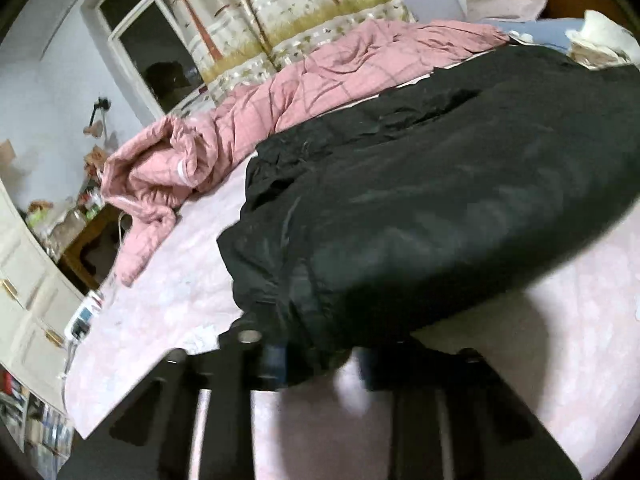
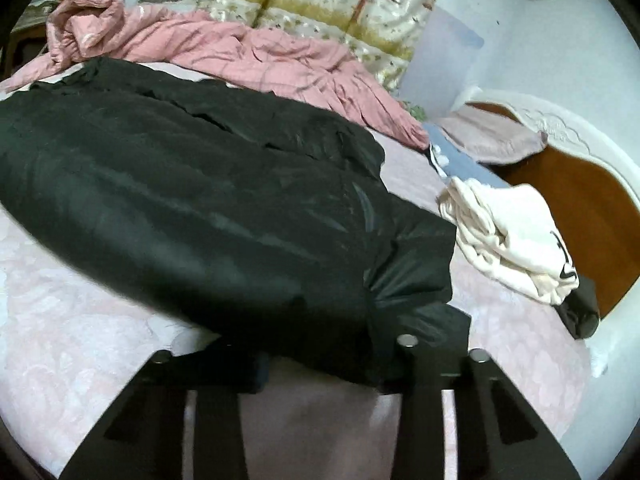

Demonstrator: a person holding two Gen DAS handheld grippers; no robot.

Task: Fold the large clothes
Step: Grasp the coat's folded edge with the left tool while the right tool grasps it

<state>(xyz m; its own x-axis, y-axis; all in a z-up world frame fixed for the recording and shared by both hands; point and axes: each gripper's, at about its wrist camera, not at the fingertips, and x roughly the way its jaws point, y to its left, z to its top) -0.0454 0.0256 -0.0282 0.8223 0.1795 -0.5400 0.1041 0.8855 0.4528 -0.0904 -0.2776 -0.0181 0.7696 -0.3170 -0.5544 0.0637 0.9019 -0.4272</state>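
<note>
Both the left gripper [image 1: 320,364] and right gripper [image 2: 332,364] have jaws seemingly clamped on the near hem of the black coat [image 2: 192,208], which lies spread mid-bed [image 2: 60,320], its folding apparently only beginning, beside a folded white garment [image 2: 516,240].

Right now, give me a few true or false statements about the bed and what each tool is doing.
1. The black coat lies on the bed. True.
2. The pink quilt covers the black coat. False: it is bunched behind it.
3. The left tool grips the coat's near edge. True.
4. The right tool hangs open, away from the coat. False: it is closed on the near edge.
5. A folded white garment lies near the headboard. True.
</note>
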